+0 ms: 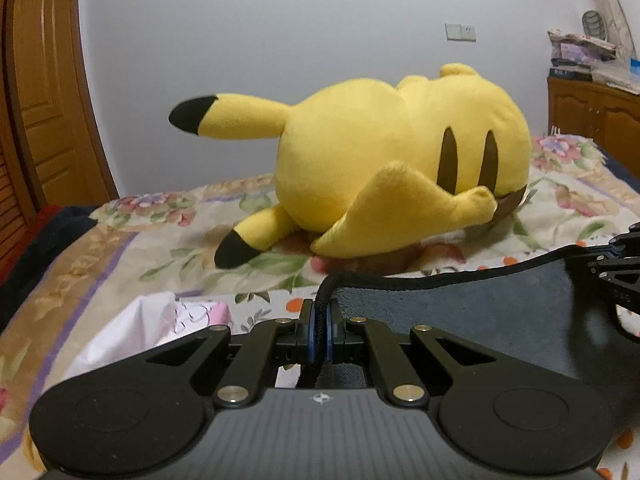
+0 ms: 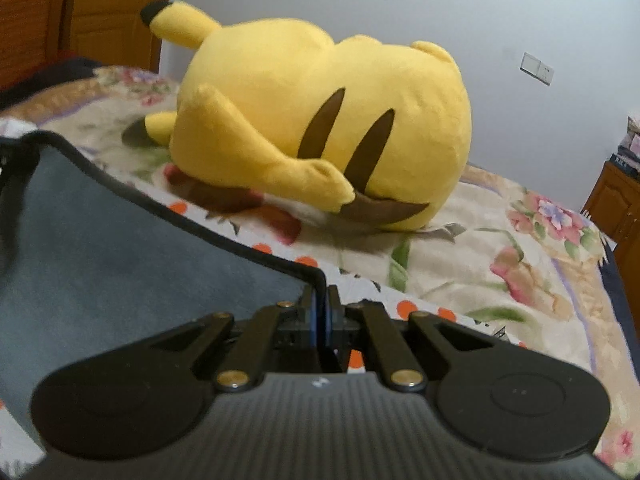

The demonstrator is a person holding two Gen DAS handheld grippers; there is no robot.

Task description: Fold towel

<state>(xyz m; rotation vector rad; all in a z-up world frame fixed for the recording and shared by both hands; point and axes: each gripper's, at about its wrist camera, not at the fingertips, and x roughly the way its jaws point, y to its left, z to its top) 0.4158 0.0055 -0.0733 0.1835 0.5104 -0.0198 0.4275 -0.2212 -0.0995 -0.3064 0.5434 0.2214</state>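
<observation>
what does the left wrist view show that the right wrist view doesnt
Only the left wrist view: white and pink crumpled fabric on the bed, the right gripper at the far towel corner, and a stack of books on the cabinet.

Only the right wrist view: the towel's blue-grey face spread wide.

Both: the yellow plush lying on the floral bedspread, the wall switch, the wooden door, and each gripper shut on a black-edged towel corner, left gripper.

The left gripper (image 1: 320,332) pinches the dark towel (image 1: 480,308) by its corner, before a yellow plush (image 1: 384,160) on the bed (image 1: 120,248).
</observation>
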